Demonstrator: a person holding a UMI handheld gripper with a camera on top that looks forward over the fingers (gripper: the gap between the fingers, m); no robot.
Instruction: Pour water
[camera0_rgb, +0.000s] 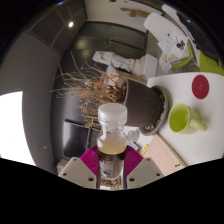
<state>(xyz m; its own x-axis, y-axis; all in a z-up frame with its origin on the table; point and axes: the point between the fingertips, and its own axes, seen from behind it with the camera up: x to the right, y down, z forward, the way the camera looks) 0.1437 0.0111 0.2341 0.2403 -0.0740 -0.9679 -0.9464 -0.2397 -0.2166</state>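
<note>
The tongs (113, 163) clench a capped bottle (112, 135) near a green cup (181, 120).

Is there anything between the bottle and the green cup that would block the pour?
Nothing visible blocks it. The tongs hold the bottle, and the green cup stands on the white table with bare tabletop between them. The dark pot of dry twigs sits further back.
</note>
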